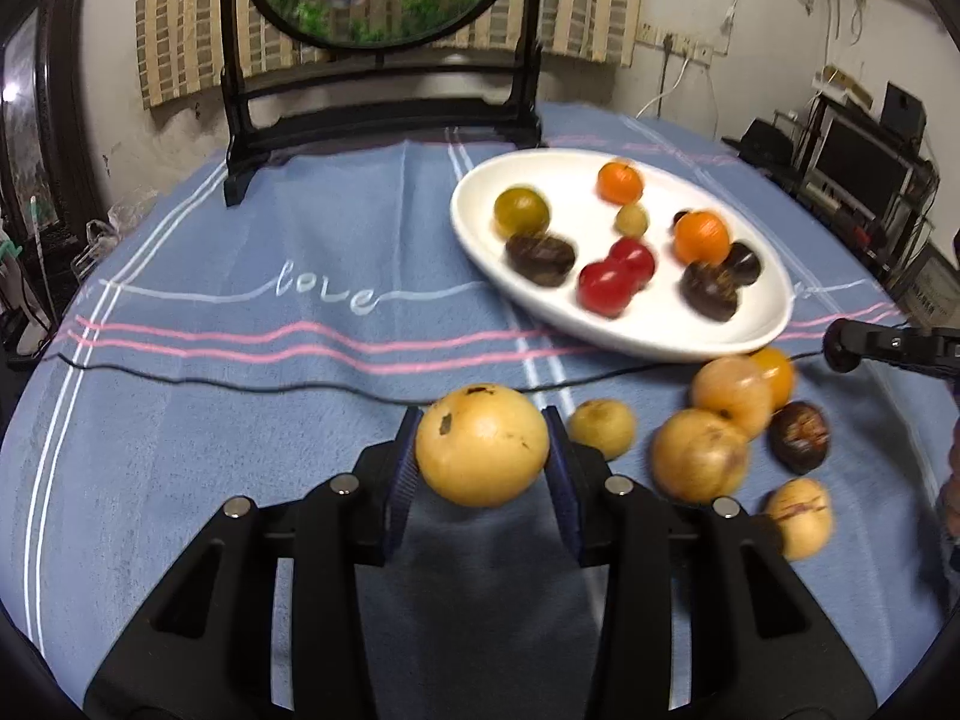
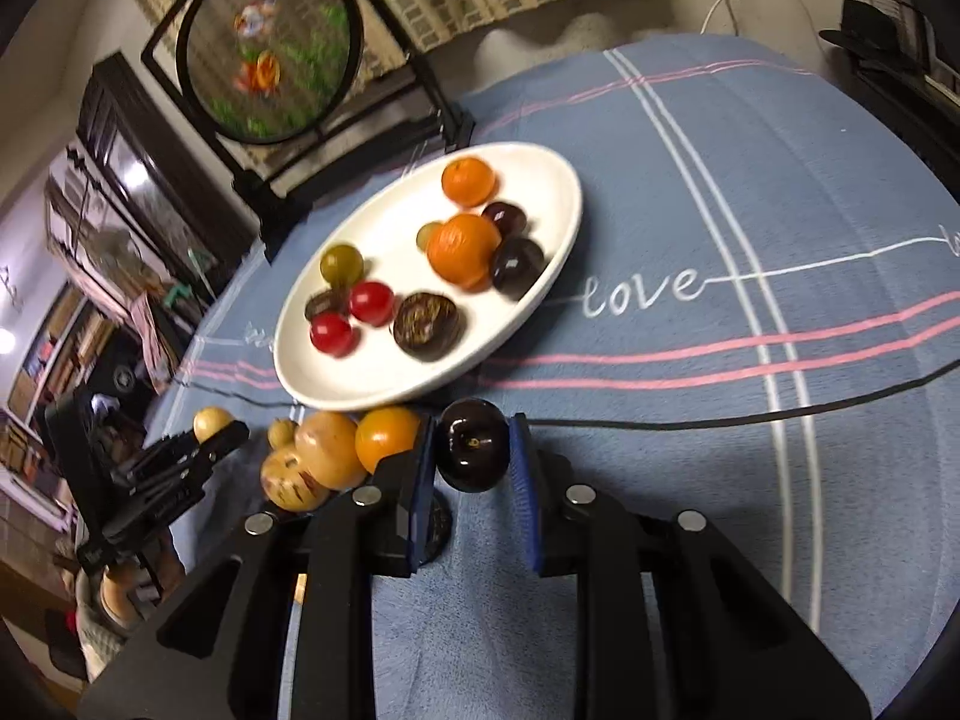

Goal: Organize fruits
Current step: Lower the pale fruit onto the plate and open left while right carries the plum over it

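My left gripper clamps a yellow fruit, my right gripper a dark plum, both just short of the white plate

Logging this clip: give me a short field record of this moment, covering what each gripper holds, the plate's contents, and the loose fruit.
left gripper: shut on yellow fruit
right gripper: shut on dark plum
white plate: oranges, red tomatoes, dark fruits, one green-yellow fruit
loose fruit pile: on the cloth beside the plate's near rim
tablecloth: blue, striped, "love" lettering
blur: slight
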Demonstrator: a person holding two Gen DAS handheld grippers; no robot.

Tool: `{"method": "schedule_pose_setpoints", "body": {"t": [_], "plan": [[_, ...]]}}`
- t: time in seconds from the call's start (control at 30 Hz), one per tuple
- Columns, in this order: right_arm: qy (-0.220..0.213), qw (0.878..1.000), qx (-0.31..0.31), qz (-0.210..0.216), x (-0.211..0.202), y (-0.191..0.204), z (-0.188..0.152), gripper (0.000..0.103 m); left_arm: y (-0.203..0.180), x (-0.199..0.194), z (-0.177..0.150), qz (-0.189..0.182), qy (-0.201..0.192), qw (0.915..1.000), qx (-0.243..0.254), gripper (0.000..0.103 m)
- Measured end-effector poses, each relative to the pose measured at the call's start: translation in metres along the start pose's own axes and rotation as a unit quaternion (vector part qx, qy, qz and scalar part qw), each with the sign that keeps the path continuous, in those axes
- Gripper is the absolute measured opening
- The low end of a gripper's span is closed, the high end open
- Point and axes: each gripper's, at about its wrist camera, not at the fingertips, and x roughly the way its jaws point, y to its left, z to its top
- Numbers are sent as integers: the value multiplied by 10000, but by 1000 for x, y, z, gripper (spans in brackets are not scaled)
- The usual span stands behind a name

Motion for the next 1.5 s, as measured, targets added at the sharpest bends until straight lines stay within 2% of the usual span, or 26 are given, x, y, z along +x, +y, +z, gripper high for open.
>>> {"method": "schedule_pose_setpoints", "body": {"t": [0.2,0.4,0.6,0.77,1.0,1.07,1.2,1.37,1.5], "plan": [[-303,9992,116,252,-21,6,16,25,-17,0,41,-148,-110,9998,-30,40],[-366,9989,-245,174,-16,37,62,25,-51,26,83,-266,-143,9994,177,40],[-361,9989,-181,228,23,40,96,25,-77,66,110,-283,-20,9990,354,40],[-178,9998,-104,35,63,26,117,25,-74,100,123,-212,206,9992,255,40],[67,9996,-255,-75,109,27,133,25,-65,130,120,-256,560,9979,184,41],[177,9996,-209,-97,122,24,133,26,-66,135,120,-283,586,9976,237,45],[407,9989,-242,-69,133,18,134,27,-71,133,120,-245,499,9978,351,64],[352,9990,-262,34,121,22,135,27,-66,120,120,-212,384,9986,296,67],[302,9993,-214,-78,102,27,131,28,-53,95,121,-154,163,9997,92,74]]}}
